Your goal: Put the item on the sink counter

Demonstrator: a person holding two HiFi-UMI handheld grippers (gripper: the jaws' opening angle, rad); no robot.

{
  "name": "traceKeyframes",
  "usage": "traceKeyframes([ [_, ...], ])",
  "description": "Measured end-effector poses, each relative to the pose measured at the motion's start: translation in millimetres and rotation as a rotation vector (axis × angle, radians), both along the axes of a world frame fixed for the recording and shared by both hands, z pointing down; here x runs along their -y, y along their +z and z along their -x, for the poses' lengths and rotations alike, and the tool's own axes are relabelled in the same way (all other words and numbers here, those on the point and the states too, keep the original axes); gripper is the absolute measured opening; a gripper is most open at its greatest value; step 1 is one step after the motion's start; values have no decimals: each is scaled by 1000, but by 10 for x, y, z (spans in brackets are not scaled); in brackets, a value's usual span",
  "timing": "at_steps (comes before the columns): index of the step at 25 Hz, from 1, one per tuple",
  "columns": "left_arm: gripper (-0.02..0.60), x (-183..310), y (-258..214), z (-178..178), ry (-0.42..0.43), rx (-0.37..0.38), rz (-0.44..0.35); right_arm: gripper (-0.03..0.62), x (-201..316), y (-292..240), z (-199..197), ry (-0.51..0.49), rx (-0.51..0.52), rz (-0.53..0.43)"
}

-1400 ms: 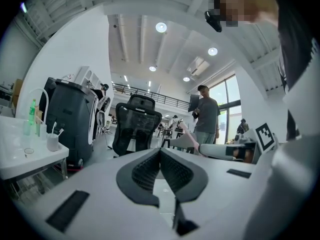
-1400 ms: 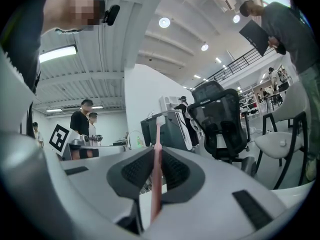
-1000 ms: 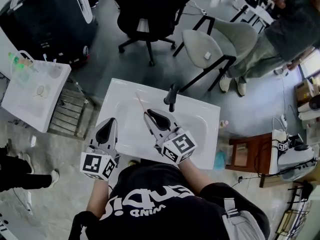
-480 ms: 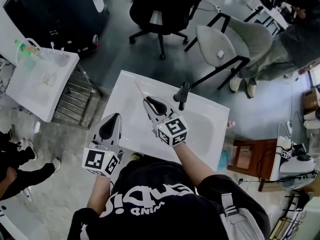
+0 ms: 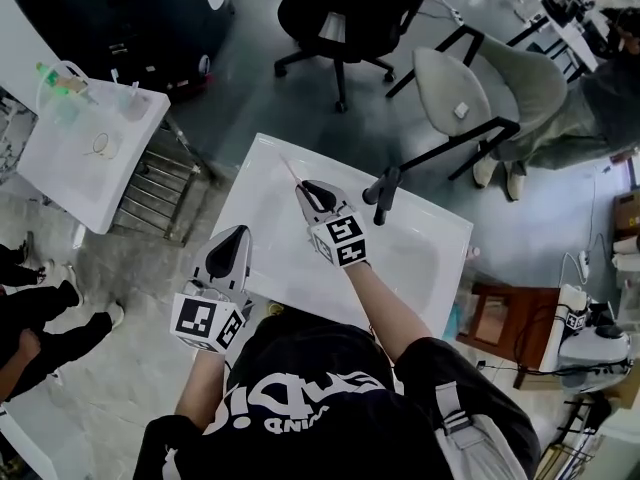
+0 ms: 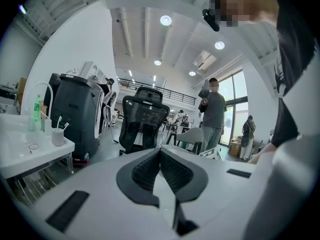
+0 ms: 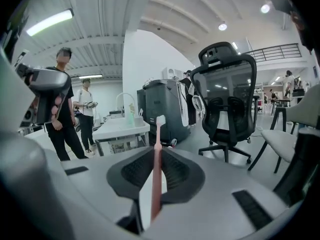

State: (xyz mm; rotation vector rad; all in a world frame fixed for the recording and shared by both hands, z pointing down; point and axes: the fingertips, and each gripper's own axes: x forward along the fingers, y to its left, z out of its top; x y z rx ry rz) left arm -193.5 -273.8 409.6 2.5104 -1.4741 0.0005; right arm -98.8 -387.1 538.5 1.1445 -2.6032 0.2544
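Right tongs (image 5: 316, 195) (image 7: 156, 156): clamped on the toothbrush, over the far left of the sink counter, just left of the faucet.
Toothbrush (image 5: 291, 171) (image 7: 157, 164): pink handle, white head, jutting past the tongs' tips toward the far left.
Left tongs (image 5: 236, 240) (image 6: 160, 156): closed, holding nothing, at the counter's near left edge.
Sink counter (image 5: 268, 236): white.
Faucet (image 5: 384, 192): black, at the far edge.

Smooth pink plastic forms the toothbrush (image 7: 157, 169), ribbed black rubbery pads (image 7: 134, 172) line the matt grey plastic right claw (image 7: 158, 156), and the sink bench (image 5: 265, 248) looks glossy white, its tap (image 5: 385, 190) matt black.
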Motion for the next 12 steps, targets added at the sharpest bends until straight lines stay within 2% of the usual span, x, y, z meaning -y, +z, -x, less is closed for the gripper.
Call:
traceKeyframes([
  [12,20,210,249,45,6,-15,67,60,554,688,9,28,-126,90],
])
